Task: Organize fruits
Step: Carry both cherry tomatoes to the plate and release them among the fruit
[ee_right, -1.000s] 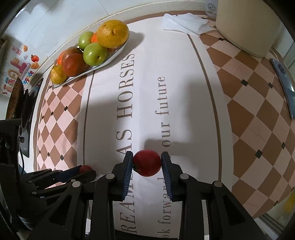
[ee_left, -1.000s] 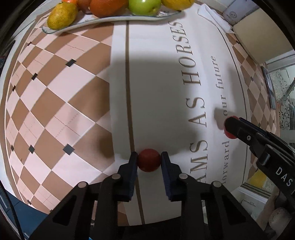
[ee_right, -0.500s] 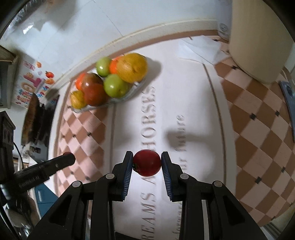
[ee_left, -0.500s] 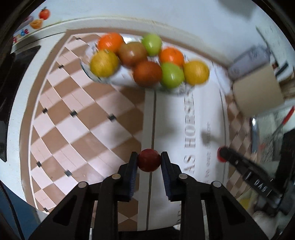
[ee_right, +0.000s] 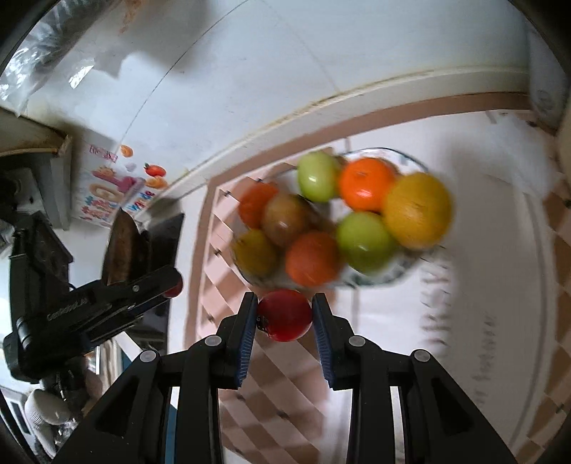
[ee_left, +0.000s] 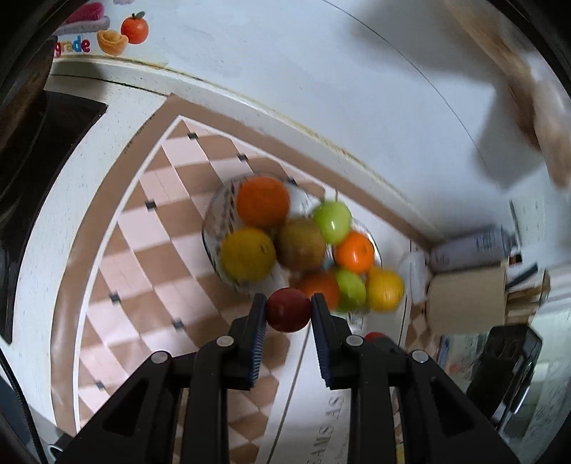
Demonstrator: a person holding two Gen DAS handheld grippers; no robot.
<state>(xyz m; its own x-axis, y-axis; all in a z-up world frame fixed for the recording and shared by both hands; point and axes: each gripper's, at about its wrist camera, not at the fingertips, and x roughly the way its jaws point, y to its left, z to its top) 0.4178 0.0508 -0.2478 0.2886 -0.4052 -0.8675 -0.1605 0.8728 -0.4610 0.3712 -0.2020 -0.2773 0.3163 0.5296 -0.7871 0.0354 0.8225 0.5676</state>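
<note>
You are working in what looks like a home kitchen: a white speckled counter is running along a plain white wall, and a brown-and-pink checked cloth is covering it. A clear glass dish is sitting on the cloth, piled with oranges, green apples and yellow fruit. Colourful fruit stickers are decorating the wall, and a tan cardboard box is standing nearby.

Both grippers, left gripper and right gripper, are black (silver screws), with ribbed blue-padded jaws.

red tomato, brown-pink checked cloth
</note>
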